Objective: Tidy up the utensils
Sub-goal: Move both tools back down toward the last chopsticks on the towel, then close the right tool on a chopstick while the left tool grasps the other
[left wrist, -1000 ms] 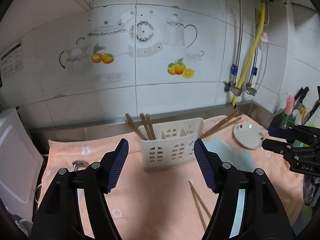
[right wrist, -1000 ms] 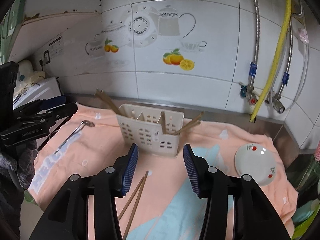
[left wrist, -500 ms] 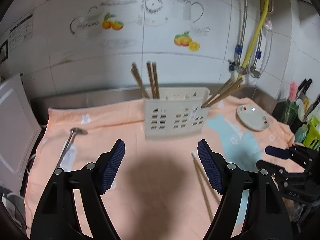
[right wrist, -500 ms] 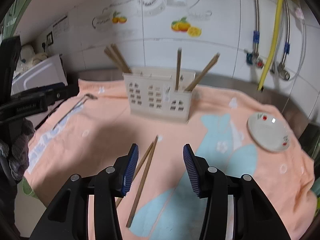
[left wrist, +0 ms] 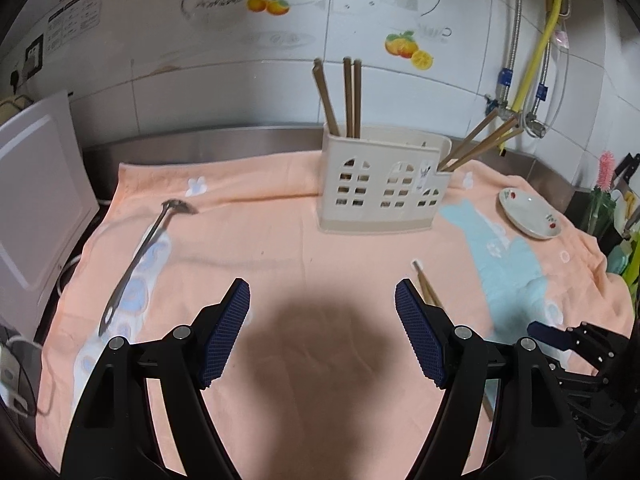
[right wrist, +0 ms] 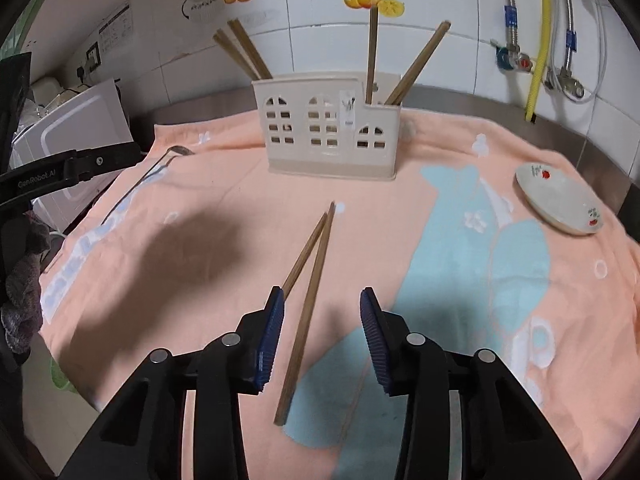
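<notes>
A cream utensil holder (left wrist: 384, 188) (right wrist: 330, 130) stands on the peach towel (left wrist: 280, 248) (right wrist: 224, 200) and holds several wooden chopsticks. Two loose chopsticks (right wrist: 310, 292) lie on the towel; their near ends sit between my right gripper's fingers. They show partly in the left wrist view (left wrist: 426, 288). A metal ladle (left wrist: 140, 256) (right wrist: 160, 164) lies at the towel's left. My right gripper (right wrist: 322, 336) is open above the loose chopsticks. My left gripper (left wrist: 322, 332) is open and empty over the towel's middle.
A small white dish (left wrist: 528, 212) (right wrist: 560, 204) sits at the right on the towel. A white appliance (left wrist: 36, 196) stands at the left. Pipes and a yellow hose (left wrist: 532, 52) run down the tiled wall at the back right.
Both grippers have tilted down and dropped closer to the towel. The right gripper now straddles the near ends of the loose chopsticks. Nothing was grasped.
</notes>
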